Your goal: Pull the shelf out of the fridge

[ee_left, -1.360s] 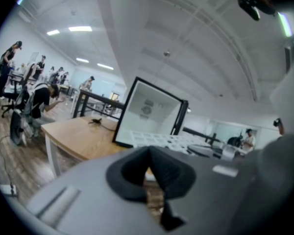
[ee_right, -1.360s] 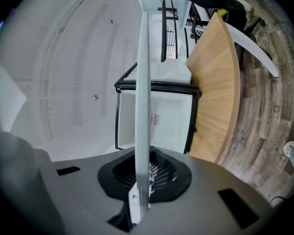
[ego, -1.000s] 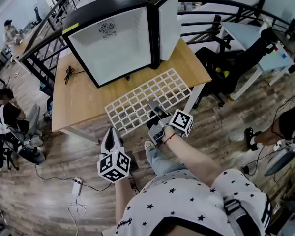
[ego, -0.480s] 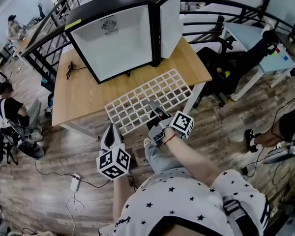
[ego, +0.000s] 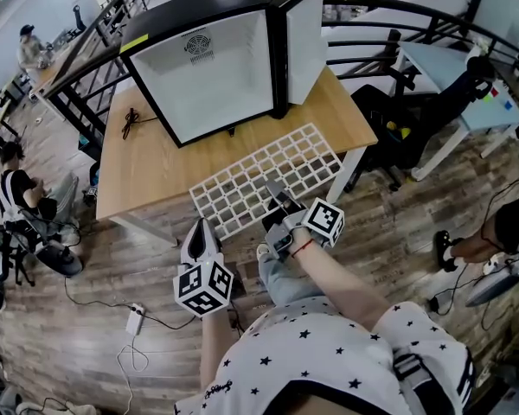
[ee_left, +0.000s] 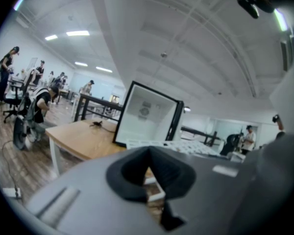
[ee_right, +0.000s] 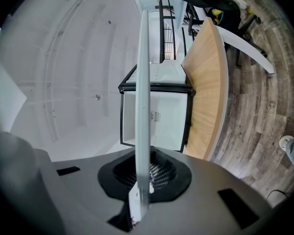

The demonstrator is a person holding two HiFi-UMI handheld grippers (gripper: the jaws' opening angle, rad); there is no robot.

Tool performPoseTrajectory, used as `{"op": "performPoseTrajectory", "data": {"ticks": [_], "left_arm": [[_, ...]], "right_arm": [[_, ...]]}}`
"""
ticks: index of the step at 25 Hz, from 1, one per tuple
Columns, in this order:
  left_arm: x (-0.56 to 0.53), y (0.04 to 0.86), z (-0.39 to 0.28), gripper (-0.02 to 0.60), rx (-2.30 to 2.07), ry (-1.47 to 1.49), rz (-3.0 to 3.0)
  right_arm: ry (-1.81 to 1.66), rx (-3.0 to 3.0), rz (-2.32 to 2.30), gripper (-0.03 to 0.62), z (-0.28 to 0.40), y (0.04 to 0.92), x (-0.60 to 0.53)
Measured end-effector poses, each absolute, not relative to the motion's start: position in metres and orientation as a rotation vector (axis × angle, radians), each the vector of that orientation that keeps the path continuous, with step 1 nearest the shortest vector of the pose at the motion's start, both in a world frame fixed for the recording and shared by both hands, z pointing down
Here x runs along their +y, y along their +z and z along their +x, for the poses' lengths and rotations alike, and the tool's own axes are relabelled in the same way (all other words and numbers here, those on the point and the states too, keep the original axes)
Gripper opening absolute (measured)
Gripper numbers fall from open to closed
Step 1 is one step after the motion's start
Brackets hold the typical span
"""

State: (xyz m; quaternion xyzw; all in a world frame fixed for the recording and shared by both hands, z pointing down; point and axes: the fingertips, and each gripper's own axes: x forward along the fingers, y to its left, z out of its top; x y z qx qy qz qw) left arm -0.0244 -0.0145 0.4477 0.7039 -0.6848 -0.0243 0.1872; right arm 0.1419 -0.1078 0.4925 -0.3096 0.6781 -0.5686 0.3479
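Observation:
The small black fridge stands on the wooden table with its door swung open and its white inside bare. The white grid shelf lies flat on the table in front of it, its near edge over the table's front. My right gripper is shut on that near edge; in the right gripper view the shelf runs edge-on between the jaws toward the fridge. My left gripper hangs below the table's front edge, shut on nothing, with the shelf ahead of it.
A black cable lies on the table's left side. A black railing runs behind the table, with an office chair and a white desk to the right. People sit at the far left. A power strip lies on the wood floor.

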Motion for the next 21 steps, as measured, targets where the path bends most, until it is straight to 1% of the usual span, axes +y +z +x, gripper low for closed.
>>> {"op": "performPoseTrajectory", "data": {"ticks": [21], "left_arm": [[-0.029,0.446,-0.022,0.008,-1.904,-0.068,1.970]], "right_arm": [[-1.489,1.756,-0.808,0.038,0.142,0.487,-0.119]]}}
